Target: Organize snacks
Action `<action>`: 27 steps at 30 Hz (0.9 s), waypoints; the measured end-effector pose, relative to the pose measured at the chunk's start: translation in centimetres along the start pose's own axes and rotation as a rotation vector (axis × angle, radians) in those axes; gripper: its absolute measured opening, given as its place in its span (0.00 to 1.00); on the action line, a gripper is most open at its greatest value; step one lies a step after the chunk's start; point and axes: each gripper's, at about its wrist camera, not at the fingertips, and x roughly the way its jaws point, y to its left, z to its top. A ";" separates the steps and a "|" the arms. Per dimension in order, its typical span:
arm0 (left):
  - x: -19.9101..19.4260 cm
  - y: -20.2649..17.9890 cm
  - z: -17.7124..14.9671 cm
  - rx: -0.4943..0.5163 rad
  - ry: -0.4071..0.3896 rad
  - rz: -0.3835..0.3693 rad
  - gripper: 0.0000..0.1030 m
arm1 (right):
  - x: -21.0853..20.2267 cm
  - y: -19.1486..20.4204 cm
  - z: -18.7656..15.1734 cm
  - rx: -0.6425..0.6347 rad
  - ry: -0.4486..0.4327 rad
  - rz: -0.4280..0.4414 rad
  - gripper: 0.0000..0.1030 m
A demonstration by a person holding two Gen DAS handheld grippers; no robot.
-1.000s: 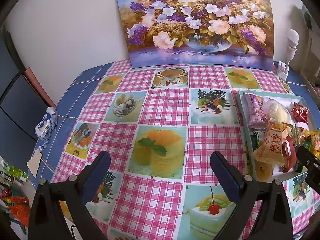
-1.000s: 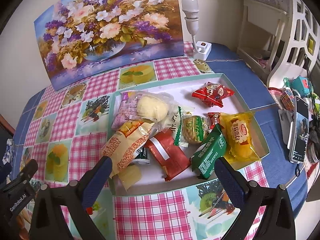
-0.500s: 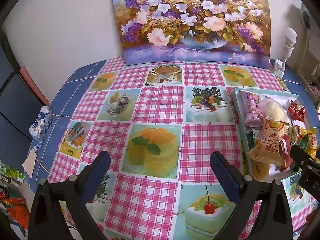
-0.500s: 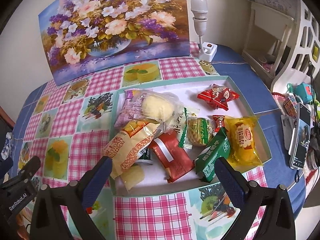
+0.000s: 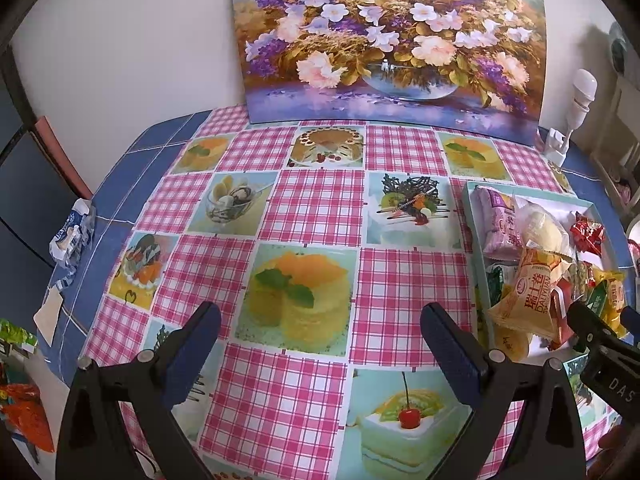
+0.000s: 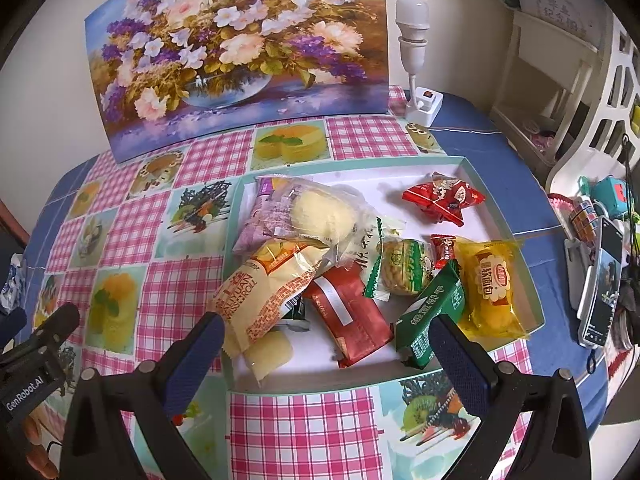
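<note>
Right gripper (image 6: pixel 326 344) agape above tray (image 6: pixel 516 236) — heaped snack packets (image 6: pixel 272 288).

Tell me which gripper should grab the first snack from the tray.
Right. The right gripper hangs open directly over the tray, the dark red packet between its fingers. The left gripper, also open, faces bare tablecloth, the tray off to its right.

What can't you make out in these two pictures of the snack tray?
- Left wrist view: the tray's right side is cut off by the frame edge and the right hand-held gripper.
- Right wrist view: a small dark packet is mostly hidden under the yellow roll pack; its label is unreadable.
- Right wrist view: the phone screen is too small to read.
</note>
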 end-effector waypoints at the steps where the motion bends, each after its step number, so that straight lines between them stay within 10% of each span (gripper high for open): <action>1: 0.0 0.0 0.0 -0.001 0.002 0.000 0.97 | 0.0 0.0 0.0 -0.001 0.001 0.001 1.00; 27: 0.2 -0.2 0.0 0.009 0.015 -0.005 0.97 | 0.2 0.3 0.0 -0.015 0.005 0.003 1.00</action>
